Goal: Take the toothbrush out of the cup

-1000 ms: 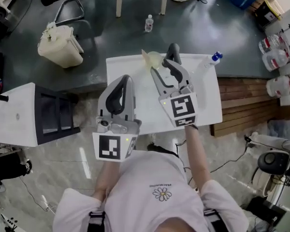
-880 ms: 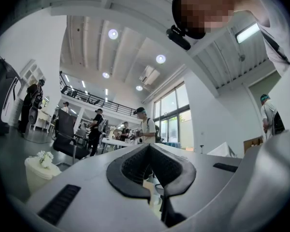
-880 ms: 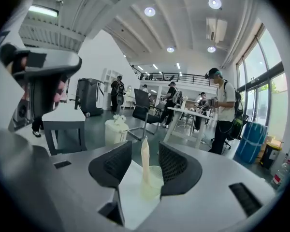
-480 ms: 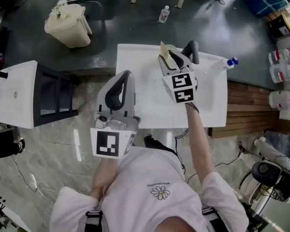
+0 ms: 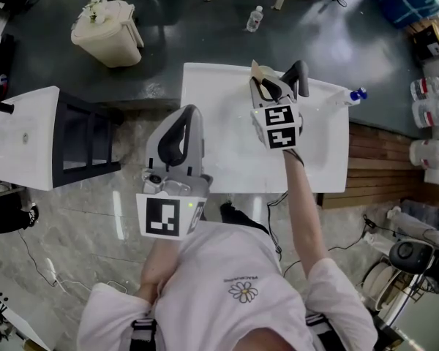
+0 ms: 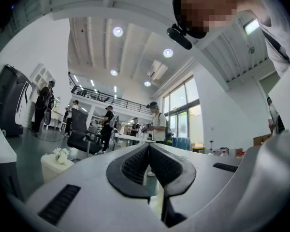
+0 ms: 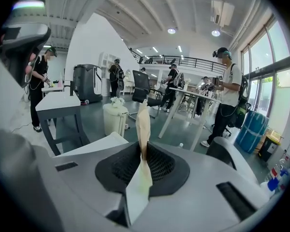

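Leftmost, a cream waste bin (image 5: 110, 34) on the dark floor holds crumpled white scraps. Next, the left gripper (image 6: 149, 150) is off the near edge of the white table (image 5: 219, 145), its jaws together with nothing between them. At the table's far edge the pale cup (image 5: 266, 74) is mostly covered by the right gripper (image 7: 142, 151), whose jaws are closing, pads pressed on the flat cream toothbrush (image 7: 141, 122). Whether the brush's end is in the cup cannot be told. Further right lies a blue-capped spray bottle (image 5: 353, 95).
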`<action>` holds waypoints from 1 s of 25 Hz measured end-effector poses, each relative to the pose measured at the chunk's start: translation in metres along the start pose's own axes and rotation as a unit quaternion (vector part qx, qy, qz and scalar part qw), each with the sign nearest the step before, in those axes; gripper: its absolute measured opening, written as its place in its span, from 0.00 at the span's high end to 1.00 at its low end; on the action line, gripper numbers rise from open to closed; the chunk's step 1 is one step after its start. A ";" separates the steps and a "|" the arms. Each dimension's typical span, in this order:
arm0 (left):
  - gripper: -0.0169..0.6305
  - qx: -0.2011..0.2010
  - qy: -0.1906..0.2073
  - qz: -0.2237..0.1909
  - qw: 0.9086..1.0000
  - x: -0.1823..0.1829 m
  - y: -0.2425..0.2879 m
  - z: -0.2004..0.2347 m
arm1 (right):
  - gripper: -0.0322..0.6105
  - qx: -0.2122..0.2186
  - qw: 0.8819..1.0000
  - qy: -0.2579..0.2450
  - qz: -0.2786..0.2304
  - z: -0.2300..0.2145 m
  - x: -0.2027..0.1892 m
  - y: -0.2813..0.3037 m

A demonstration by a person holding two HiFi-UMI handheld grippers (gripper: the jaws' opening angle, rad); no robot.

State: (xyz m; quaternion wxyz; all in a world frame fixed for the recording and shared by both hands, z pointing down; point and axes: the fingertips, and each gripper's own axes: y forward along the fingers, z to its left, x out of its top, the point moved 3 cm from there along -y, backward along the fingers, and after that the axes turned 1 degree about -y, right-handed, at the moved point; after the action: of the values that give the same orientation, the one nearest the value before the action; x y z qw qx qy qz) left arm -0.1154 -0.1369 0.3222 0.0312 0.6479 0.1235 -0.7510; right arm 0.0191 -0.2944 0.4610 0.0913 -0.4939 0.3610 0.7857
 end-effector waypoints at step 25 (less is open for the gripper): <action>0.95 -0.083 0.026 -0.087 0.992 0.074 0.014 -0.054 | 0.90 -0.141 0.947 0.019 -0.287 -0.032 0.144 -0.230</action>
State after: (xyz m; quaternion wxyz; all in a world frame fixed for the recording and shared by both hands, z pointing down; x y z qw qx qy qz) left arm -0.0717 -0.1297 0.2409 0.0163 0.6488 0.2420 -0.7213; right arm 0.0856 -0.1806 0.2221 0.2352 -0.5993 0.0909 0.7598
